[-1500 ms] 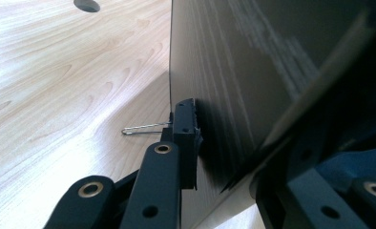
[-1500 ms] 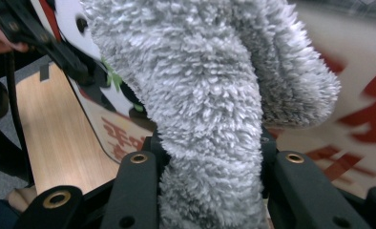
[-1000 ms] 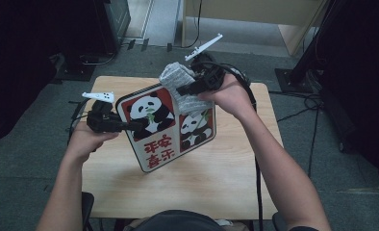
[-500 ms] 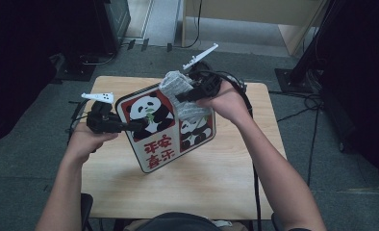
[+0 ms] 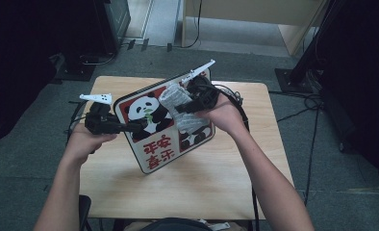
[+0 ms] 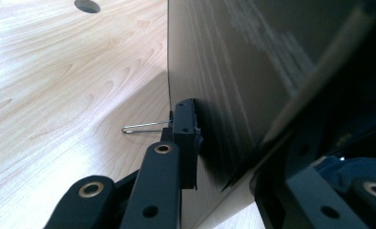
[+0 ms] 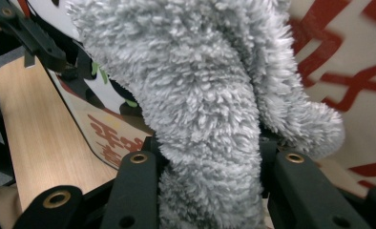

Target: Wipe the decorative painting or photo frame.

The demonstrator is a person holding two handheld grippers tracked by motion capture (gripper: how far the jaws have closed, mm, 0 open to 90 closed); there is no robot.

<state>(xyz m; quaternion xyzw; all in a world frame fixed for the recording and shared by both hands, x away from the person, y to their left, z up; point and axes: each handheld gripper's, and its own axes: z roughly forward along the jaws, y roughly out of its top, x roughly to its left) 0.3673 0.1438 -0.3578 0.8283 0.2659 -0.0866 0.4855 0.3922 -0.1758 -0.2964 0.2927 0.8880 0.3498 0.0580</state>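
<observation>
A square board (image 5: 155, 148) printed with pandas and red characters is propped at a tilt over the wooden table (image 5: 202, 192). My left gripper (image 5: 138, 126) is shut on its left edge. In the left gripper view the gripper (image 6: 224, 143) clamps that edge, with the board's dark back (image 6: 224, 71) showing. My right gripper (image 5: 186, 103) is shut on a grey fluffy cloth (image 5: 180, 109) that lies against the board's printed face. In the right gripper view the cloth (image 7: 195, 95) bulges between the jaws of the gripper (image 7: 210, 162), with the board (image 7: 353, 100) behind it.
A thin wire loop (image 6: 143, 127) sticks out by the board's edge above the tabletop (image 6: 57, 71), which has a round hole (image 6: 87, 5). Dark equipment (image 5: 106, 24) stands at the back left. Cables (image 5: 303, 103) trail on the floor at the right.
My right gripper has slid the cloth down the board's face toward the person. The left gripper and the board have stayed put.
</observation>
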